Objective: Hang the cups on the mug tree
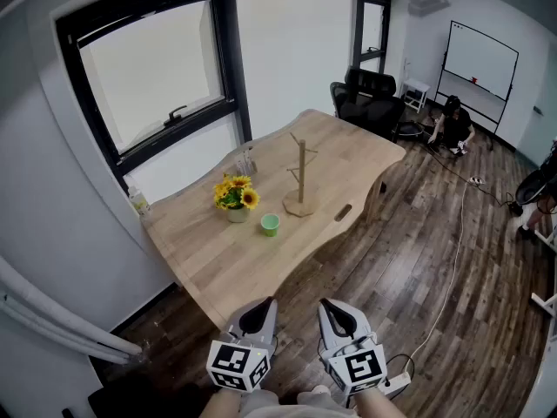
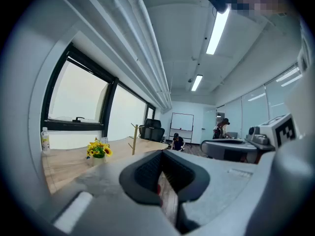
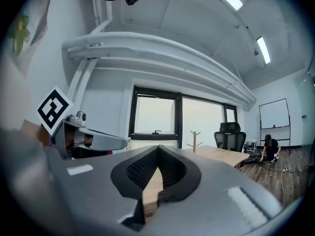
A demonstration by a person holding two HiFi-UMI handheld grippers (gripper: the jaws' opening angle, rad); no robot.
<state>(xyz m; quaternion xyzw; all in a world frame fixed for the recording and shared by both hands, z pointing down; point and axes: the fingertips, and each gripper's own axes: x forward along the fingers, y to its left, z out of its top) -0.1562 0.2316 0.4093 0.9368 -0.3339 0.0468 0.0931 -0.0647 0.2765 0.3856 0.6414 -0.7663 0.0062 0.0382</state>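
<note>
The head view alone takes in the whole table (image 1: 226,251), pale wood with a wavy near edge, standing on dark plank flooring under a big black-framed window; both gripper views see it only edge-on. The mug tree (image 1: 301,177) stands upright near the table's middle, a slim light-wood post on a round base with short, bare, upward-slanted pegs. Left of it sits a pot of yellow sunflowers (image 1: 235,194). Only the head view shows the cup (image 1: 270,225), small, mint green and smooth, mouth up, between pot and tree base and touching neither. Well short of the table, the left gripper (image 1: 261,307) and right gripper (image 1: 335,307) each have their ribbed black pads closed tip to tip on nothing.
</note>
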